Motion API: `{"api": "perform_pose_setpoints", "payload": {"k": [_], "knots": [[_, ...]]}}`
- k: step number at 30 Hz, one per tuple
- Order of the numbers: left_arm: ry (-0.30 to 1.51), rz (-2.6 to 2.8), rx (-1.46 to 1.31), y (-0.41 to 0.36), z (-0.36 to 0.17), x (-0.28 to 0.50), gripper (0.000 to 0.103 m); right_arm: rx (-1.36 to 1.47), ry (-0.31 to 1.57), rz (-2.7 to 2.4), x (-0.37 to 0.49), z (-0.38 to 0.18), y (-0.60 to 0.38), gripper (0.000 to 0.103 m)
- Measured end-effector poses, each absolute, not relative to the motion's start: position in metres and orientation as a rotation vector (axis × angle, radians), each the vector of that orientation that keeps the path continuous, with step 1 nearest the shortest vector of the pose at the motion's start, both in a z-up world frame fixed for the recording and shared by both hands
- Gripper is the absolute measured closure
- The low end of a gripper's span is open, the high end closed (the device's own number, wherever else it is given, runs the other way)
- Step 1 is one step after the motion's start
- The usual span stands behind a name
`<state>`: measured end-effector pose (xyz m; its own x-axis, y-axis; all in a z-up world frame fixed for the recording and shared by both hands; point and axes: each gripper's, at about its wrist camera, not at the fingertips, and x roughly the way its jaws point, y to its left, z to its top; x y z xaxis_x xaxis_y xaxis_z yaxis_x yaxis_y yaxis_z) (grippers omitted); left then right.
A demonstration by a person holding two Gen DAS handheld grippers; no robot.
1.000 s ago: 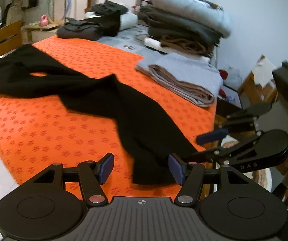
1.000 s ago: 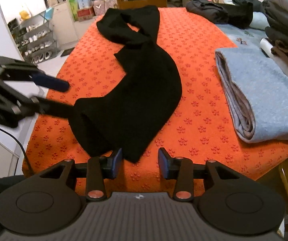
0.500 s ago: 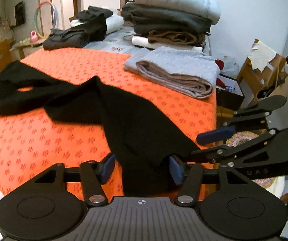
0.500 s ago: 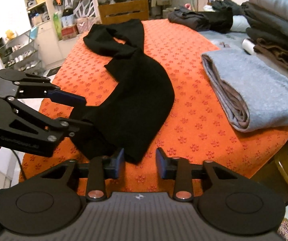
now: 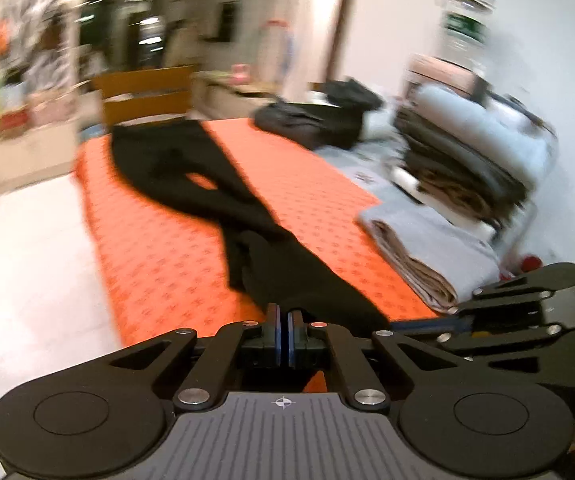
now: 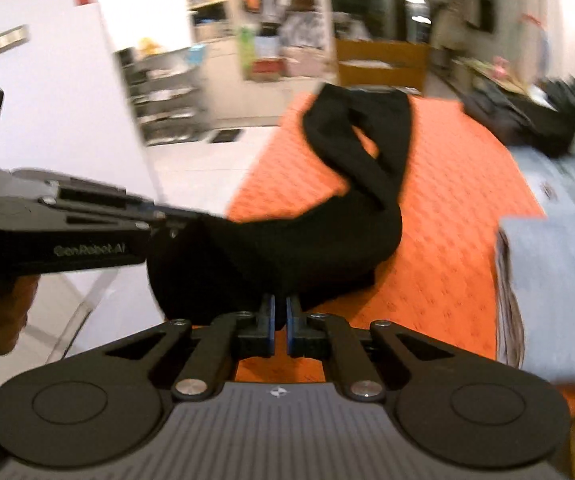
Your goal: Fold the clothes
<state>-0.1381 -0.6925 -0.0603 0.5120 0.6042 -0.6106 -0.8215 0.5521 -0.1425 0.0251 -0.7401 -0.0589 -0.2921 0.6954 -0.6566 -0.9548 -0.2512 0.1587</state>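
A long black garment (image 5: 287, 272) lies twisted along the orange patterned table cover (image 5: 159, 248), its far end near the table's back edge. My left gripper (image 5: 286, 314) is shut on the garment's near end, with black fabric pinched between the blue pads. My right gripper (image 6: 280, 304) is shut on the same near end of the black garment (image 6: 307, 240), which lifts off the orange cover (image 6: 447, 240) in a hanging fold. In the right wrist view the left gripper (image 6: 175, 220) bites the cloth from the left. Both views are blurred.
A folded grey garment (image 5: 439, 248) lies at the cover's right edge, with a tall stack of folded clothes (image 5: 467, 160) behind it. Dark clothes (image 5: 315, 120) are piled at the far right corner. A wooden chair (image 6: 383, 60) and shelves (image 6: 163, 92) stand beyond the table. White floor lies left.
Both grippers have closed from open onto the garment's near end and risen, lifting that end off the cover. Both views have swung and rolled and are now blurred.
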Motion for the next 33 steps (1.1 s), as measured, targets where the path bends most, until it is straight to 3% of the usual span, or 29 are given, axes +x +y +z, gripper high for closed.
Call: {"api": "perform_pose_setpoints", "payload": {"k": [13, 19, 22, 24, 33], "knots": [[0.371, 1.200, -0.612, -0.742, -0.013, -0.190, 0.099, -0.713, 0.461, 2.042, -0.017, 0.015, -0.751, 0.097], [0.432, 1.145, -0.619, -0.748, -0.027, -0.200, 0.097, -0.740, 0.459, 2.035, -0.023, 0.020, -0.757, 0.097], [0.482, 1.104, -0.538, -0.757, -0.031, -0.198, 0.079, -0.737, 0.493, 2.014, -0.024, 0.020, -0.756, 0.097], [0.502, 1.082, -0.475, -0.762, -0.031, -0.197, 0.051, -0.721, 0.511, 2.011, -0.026, 0.022, -0.756, 0.097], [0.560, 0.881, -0.259, -0.762, -0.027, -0.183, 0.031, -0.688, 0.559, 1.993, -0.039, 0.021, -0.746, 0.097]]}}
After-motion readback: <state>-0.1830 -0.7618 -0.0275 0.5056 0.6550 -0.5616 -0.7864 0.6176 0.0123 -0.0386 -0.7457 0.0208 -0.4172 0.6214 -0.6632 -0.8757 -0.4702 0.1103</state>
